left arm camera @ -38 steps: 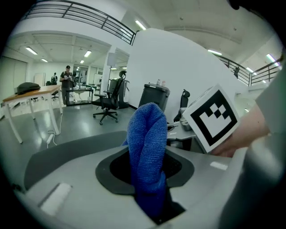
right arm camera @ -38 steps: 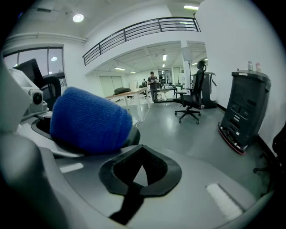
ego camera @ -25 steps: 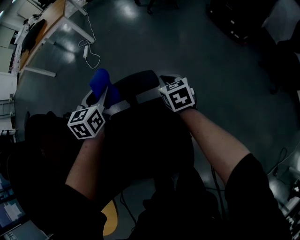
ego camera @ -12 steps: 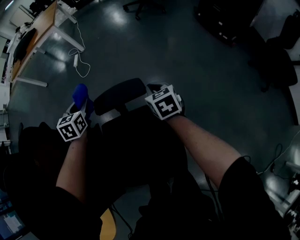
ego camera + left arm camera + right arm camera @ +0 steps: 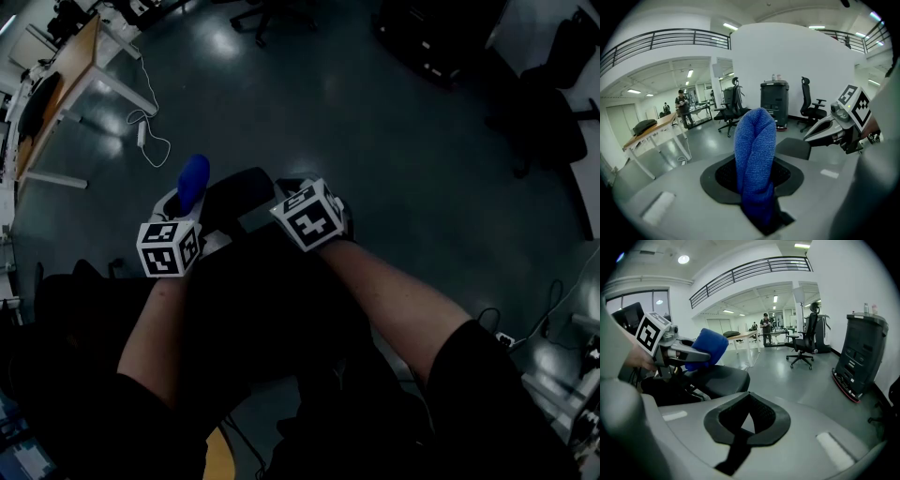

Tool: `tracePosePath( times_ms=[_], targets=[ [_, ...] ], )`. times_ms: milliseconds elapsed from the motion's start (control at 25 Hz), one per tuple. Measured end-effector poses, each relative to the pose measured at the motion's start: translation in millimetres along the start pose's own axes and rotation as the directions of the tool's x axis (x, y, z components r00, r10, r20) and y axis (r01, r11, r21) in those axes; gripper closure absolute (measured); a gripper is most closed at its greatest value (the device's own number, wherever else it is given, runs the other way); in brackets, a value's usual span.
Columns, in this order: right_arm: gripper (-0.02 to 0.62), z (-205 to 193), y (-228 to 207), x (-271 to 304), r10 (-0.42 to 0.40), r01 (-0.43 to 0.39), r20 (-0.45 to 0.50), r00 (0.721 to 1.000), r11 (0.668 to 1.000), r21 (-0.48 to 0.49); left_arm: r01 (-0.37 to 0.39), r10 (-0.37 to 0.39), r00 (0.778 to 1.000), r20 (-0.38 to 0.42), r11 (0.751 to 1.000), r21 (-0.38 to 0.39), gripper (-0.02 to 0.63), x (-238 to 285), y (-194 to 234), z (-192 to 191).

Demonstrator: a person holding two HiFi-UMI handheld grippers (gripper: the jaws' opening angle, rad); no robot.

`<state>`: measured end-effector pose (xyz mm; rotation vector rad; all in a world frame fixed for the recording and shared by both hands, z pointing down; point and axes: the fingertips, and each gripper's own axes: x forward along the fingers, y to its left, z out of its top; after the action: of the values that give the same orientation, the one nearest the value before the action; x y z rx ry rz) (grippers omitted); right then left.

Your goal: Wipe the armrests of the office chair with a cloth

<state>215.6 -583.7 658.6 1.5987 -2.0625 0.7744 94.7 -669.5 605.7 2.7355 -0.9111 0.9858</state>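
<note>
The grey floor [image 5: 394, 122] fills most of the head view, shiny under the ceiling lights. On it, right below us, stands the black office chair [image 5: 281, 309], dark and hard to read in detail, with both of the person's forearms reaching over it. A wooden desk [image 5: 56, 89] on white legs stands well apart at the upper left. In the right gripper view a tall black cabinet [image 5: 860, 352] stands against the white wall at the right.

The chair's black padded armrest [image 5: 239, 192] lies between the two grippers in the head view. The left gripper [image 5: 190, 204] is at the armrest's left end and the right gripper [image 5: 298, 199] is just beside its right end.

The left jaws are closed on the blue cloth [image 5: 754, 154], which stands up out of them in a folded, rounded roll. In the right gripper view the cloth sits just over the near end of the armrest pad; we cannot tell whether it touches the pad. The right jaws are drawn together with nothing between them.

A thin white cable [image 5: 150, 141] loops on the floor beside the desk legs.
</note>
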Motion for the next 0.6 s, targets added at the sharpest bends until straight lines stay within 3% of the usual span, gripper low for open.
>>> tracePosePath(
  times_ms=[320,600],
  targets=[
    [0.594,2.8,3.8,-1.8,-0.002,0.002,0.001,1.0,1.0,0.029,0.14,-0.141,0.989,0.039,0.99,0.018,0.463,31.1,-66.9,33.5],
    [0.592,-0.5,11.5,-13.5,0.062,-0.064,0.024,0.998,0.996,0.063,0.336,-0.329,0.936,0.126,0.941,-0.04,0.463,30.6,-151.4,70.8]
  ],
)
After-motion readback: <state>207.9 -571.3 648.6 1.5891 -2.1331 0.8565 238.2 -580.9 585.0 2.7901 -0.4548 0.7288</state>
